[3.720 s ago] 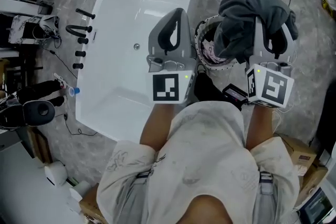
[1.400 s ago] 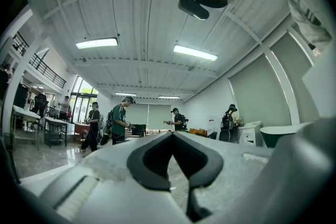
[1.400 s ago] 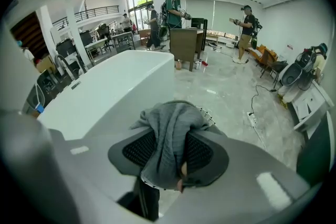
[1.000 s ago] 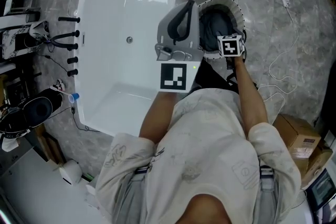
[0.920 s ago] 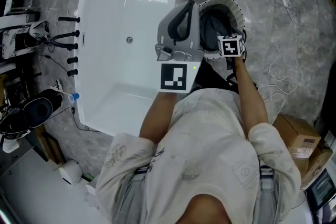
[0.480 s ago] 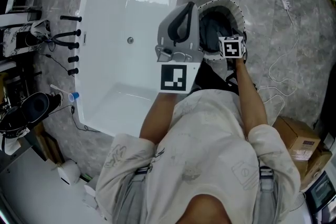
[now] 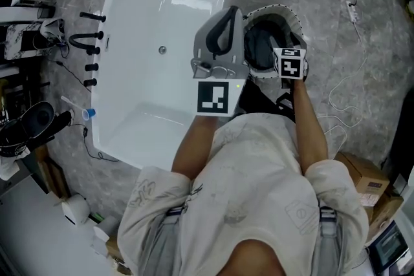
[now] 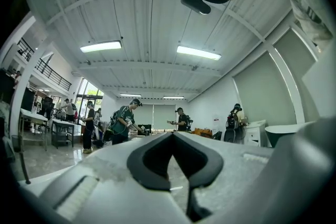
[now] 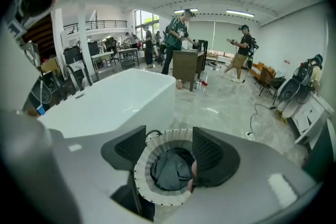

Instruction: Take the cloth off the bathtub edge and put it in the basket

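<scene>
- Two grey hand-held grippers were in front of us, one in each of the person's hands.
- We saw the left gripper (image 8: 170, 135) with its dark-padded jaws together at the tips and nothing between them. It pointed roughly level across the hall. In the head view it hung over the right long edge of the white freestanding bathtub (image 7: 155, 100).
- We saw the right gripper (image 9: 168, 139) with its jaws standing apart and nothing pinched between the pads. It tilted down over the round white basket with a dotted rim (image 9: 137, 176).
- The dark grey cloth (image 9: 169, 168) lay bunched inside the basket, below the rim and covering its bottom. It showed in the gap between the right gripper's open jaws.
- The basket stood on the grey marbled floor (image 7: 336, 3), just beside the bathtub's right long side.
- A row of black taps (image 7: 90, 42) stood on the floor along the bathtub's left long side.
- A thin white cable (image 7: 343, 84) trailed over the floor to the right of the basket, well apart from it.
- A brown cardboard box (image 7: 362, 171) sat near the floor's lower right corner in the head view.
- In the right gripper view we made out several people (image 9: 176, 42) standing far across the hall, beyond the bathtub.
</scene>
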The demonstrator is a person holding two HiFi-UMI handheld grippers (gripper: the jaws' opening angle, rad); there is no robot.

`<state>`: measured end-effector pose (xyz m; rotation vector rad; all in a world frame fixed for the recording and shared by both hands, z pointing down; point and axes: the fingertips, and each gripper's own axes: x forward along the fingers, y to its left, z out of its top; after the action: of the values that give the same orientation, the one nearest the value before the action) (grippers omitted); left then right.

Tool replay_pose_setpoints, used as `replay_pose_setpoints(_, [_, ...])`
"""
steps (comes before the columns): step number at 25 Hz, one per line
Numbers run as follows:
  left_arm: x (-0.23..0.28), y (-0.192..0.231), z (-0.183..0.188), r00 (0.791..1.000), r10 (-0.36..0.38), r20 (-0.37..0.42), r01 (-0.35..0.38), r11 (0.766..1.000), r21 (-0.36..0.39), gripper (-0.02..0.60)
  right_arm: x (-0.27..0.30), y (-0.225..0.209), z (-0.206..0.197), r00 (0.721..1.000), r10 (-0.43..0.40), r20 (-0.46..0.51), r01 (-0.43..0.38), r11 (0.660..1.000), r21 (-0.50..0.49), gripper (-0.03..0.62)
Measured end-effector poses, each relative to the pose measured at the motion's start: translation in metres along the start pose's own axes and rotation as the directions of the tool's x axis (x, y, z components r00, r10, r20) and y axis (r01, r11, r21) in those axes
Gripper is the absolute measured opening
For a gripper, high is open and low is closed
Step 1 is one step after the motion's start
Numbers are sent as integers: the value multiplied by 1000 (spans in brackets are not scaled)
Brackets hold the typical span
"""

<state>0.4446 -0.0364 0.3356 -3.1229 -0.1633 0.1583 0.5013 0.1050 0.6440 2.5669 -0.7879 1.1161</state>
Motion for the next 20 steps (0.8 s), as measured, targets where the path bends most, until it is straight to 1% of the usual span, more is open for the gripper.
replay_pose_setpoints(2, [-5,3,4,1000,20,4,-20,1000,-4,0,-12,2,17,999,8,43,-7,1000,-17,282])
replay_pose_setpoints(6, [-20,15,13,997,81,14,-81,997,4,0,-44,13,61,986,40,162,-22,993,-113,282])
replay_pose_setpoints(8, [-32,25,17,994,113,12,-113,993,15,0,-62,24,84,973,63,224,-32,990,-139,282])
replay_pose_setpoints(11, [-51,42,22,987,162,13,-162,986,31,0,-89,48,119,944,110,311,-61,985,-163,282])
replay_pose_setpoints(14, [-71,59,27,976,215,14,-216,976,28,0,-118,76,155,901,161,402,-86,977,-197,282])
replay_pose_setpoints(17, [-92,71,33,962,272,19,-273,962,23,0,-150,100,187,844,213,492,-112,967,-227,282])
replay_pose_setpoints(20, [-112,83,43,944,328,24,-329,944,37,0,-180,123,216,784,267,560,-141,956,-257,282])
